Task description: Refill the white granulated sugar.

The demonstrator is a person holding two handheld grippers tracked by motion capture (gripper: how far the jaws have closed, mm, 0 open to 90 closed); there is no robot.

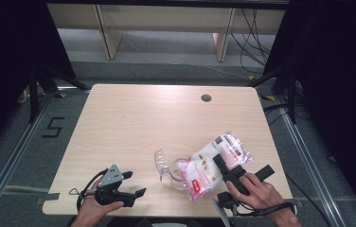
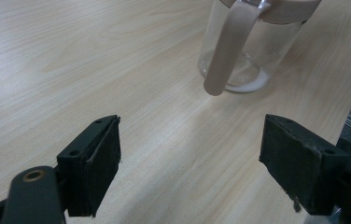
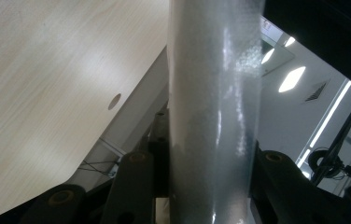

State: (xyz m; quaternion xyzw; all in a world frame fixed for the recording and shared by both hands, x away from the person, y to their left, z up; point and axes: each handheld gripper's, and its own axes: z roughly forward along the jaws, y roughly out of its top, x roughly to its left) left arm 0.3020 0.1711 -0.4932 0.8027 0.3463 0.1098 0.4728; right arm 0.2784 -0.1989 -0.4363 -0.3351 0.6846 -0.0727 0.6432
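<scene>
A clear plastic bag [image 1: 216, 163] with white contents and a red label lies tilted over a clear pitcher [image 1: 173, 172] near the table's front edge. My right gripper [image 1: 242, 164] is shut on the bag's right end. In the right gripper view the translucent bag [image 3: 211, 116] stands pinched between the jaws of the right gripper [image 3: 208, 154]. At the front left, my left gripper [image 1: 136, 183] is open and holds nothing. Ahead of the left gripper [image 2: 190, 154] in its own view stands the pitcher [image 2: 276, 42], with a beige handle [image 2: 227, 51] and a little white at its bottom.
The light wooden table [image 1: 143, 118] has a round cable hole [image 1: 206, 98] near its far edge. Black stands and cables rise beside the table on both sides. The pitcher's clear lid [image 1: 161, 161] is tipped open to its left.
</scene>
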